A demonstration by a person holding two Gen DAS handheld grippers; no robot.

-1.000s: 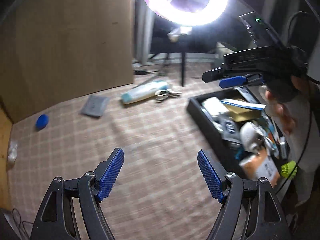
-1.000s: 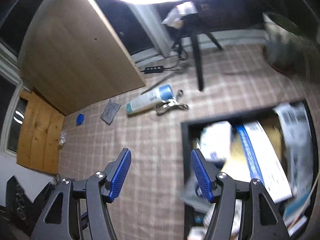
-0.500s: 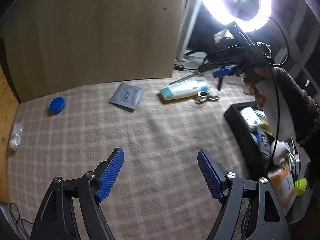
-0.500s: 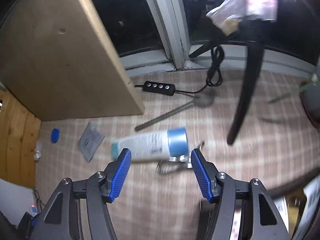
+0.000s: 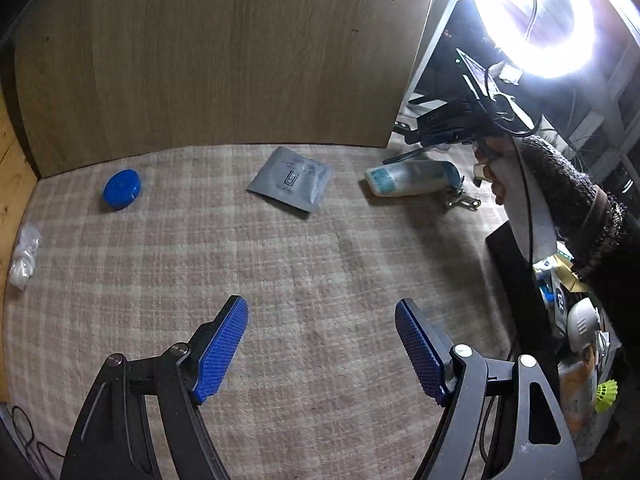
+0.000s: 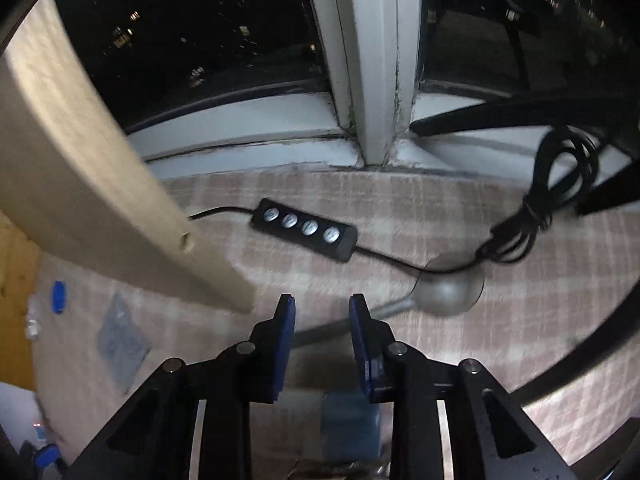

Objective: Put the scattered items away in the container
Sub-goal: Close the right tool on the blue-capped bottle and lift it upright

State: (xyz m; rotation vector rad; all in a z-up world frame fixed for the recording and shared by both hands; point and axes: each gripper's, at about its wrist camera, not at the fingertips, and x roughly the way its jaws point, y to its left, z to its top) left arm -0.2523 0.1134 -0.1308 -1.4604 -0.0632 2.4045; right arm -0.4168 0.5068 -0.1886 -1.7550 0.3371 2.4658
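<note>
My left gripper (image 5: 320, 344) is open and empty above the checked cloth. Ahead lie a grey foil sachet (image 5: 291, 178), a blue round cap (image 5: 121, 189), a white tube with a blue cap (image 5: 412, 178) and a metal clip (image 5: 462, 200). My right gripper (image 5: 436, 136) hangs over the tube's far end. In the right wrist view its jaws (image 6: 322, 344) are narrowed to a small gap over a grey spoon's handle (image 6: 340, 326); the tube's blue cap (image 6: 350, 424) shows below them. Whether the pads touch anything is unclear. The black container (image 5: 516, 280) stands at right, full of items.
A wooden board (image 5: 224, 52) stands upright behind the cloth. A ring light (image 5: 536, 12) glares at top right. A black switch remote (image 6: 304, 234) and coiled cable (image 6: 552, 200) lie by the window sill. A white crumpled wrapper (image 5: 25, 254) lies at the cloth's left edge.
My right gripper moved from over the container to the tube and spoon, and its jaws narrowed. My left gripper swung left, still open.
</note>
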